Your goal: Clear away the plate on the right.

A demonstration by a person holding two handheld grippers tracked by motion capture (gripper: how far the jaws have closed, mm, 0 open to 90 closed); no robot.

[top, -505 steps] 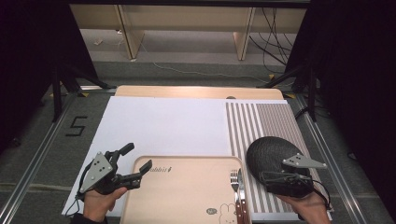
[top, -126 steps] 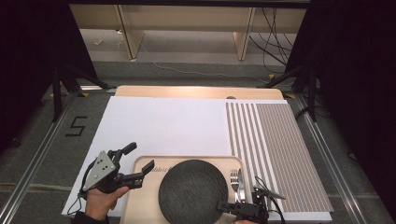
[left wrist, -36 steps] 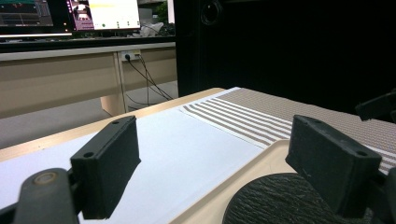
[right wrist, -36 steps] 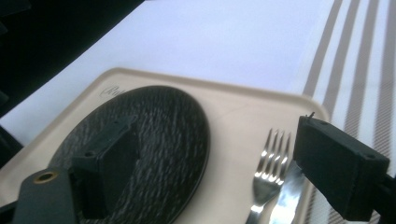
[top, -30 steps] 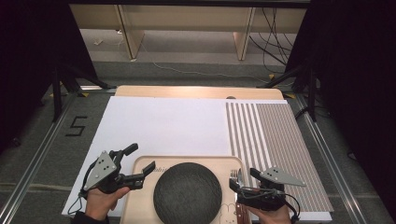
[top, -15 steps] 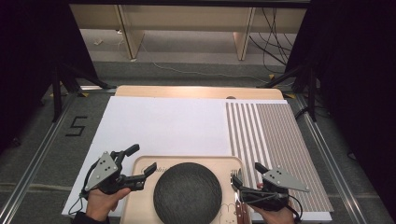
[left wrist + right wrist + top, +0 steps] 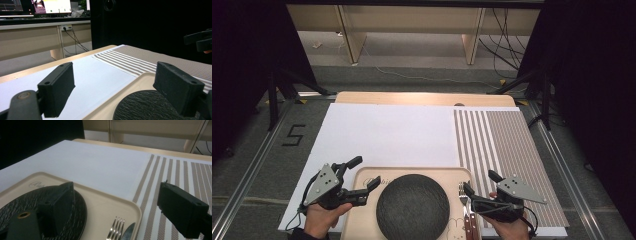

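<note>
now that the dark plate (image 7: 413, 205) lies flat in the middle of the beige tray (image 7: 367, 220) at the bottom centre of the high view, the right gripper (image 7: 477, 192) stands off it with its jaws spread and nothing between them. seconds ago this gripper carried the plate at the lower right, over the striped placemat (image 7: 507, 145); then the plate came onto the tray, and in the last second the gripper has drawn a little to the right, beside the fork (image 7: 463, 192) and knife (image 7: 473, 220) on the tray's right edge. in the right gripper view the fork tines (image 7: 115, 227) sit low in the frame between the open jaws. the left gripper (image 7: 362, 172), at the lower left, has kept its place throughout, jaws spread wide across the tray's left corner, gripping nothing. i judge the plate's placing done and the cutlery the likely next thing to pick. the white sheet (image 7: 387, 135) covers the tabletop's upper left.
</note>
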